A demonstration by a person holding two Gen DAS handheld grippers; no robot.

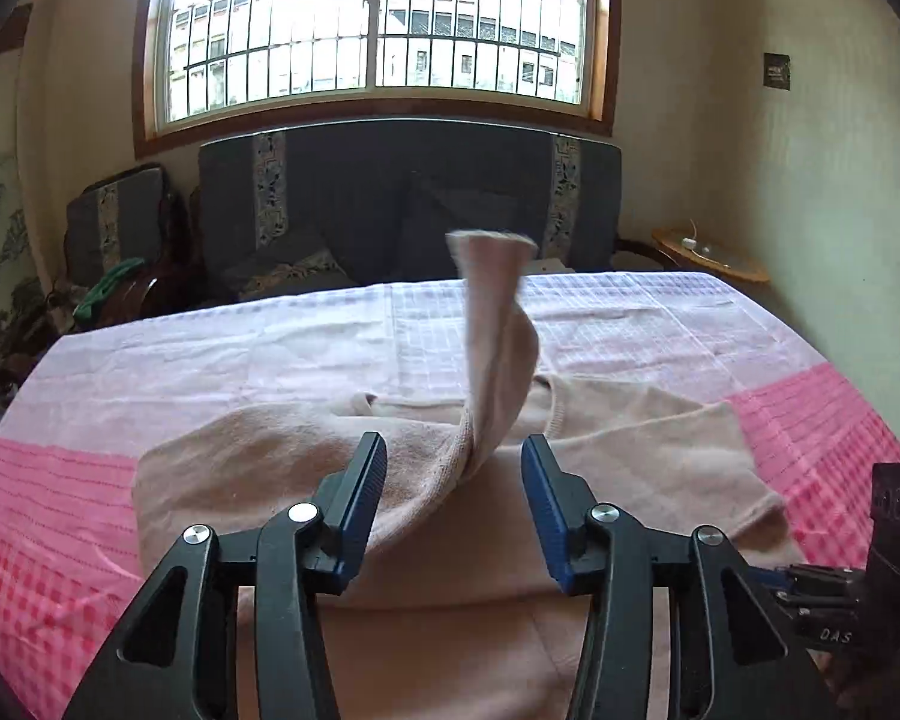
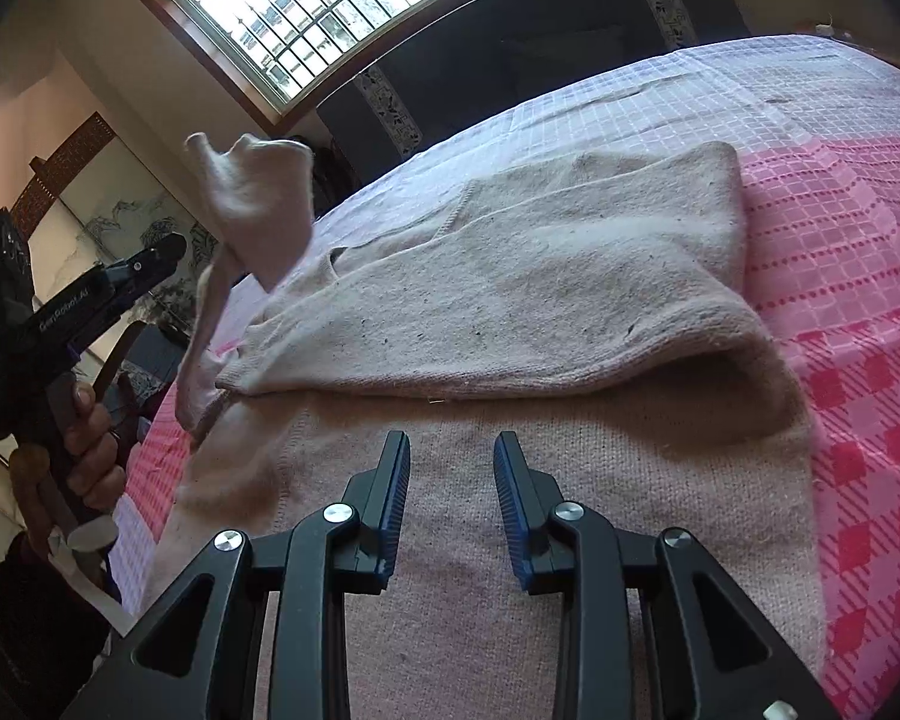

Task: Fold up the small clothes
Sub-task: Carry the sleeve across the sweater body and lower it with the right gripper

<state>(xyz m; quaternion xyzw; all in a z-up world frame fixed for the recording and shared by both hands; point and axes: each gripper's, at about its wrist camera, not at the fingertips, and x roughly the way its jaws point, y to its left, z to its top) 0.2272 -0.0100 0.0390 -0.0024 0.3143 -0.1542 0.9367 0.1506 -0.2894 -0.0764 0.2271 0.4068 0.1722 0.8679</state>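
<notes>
A beige knitted sweater [image 1: 240,468] lies flat on the bed, its far sleeve folded across the chest [image 2: 540,300]. The other sleeve [image 1: 495,324] stands up in the air, twisted, with its cuff at the top [image 2: 258,204]. My left gripper [image 1: 455,444] is open just short of that sleeve's base, and nothing sits between its blue pads. In the right wrist view the left gripper [image 2: 168,249] is at the left, beside the airborne sleeve and apart from it. My right gripper [image 2: 451,439] hovers over the sweater's lower body, jaws apart and empty.
A pink checked sheet [image 1: 60,510] covers the bed. A dark headboard [image 1: 390,198] and a barred window [image 1: 378,24] stand behind it. Cushions [image 1: 114,216] are piled at the far left, a small wooden table [image 1: 708,258] at the far right. A hand [image 2: 90,420] holds the left gripper.
</notes>
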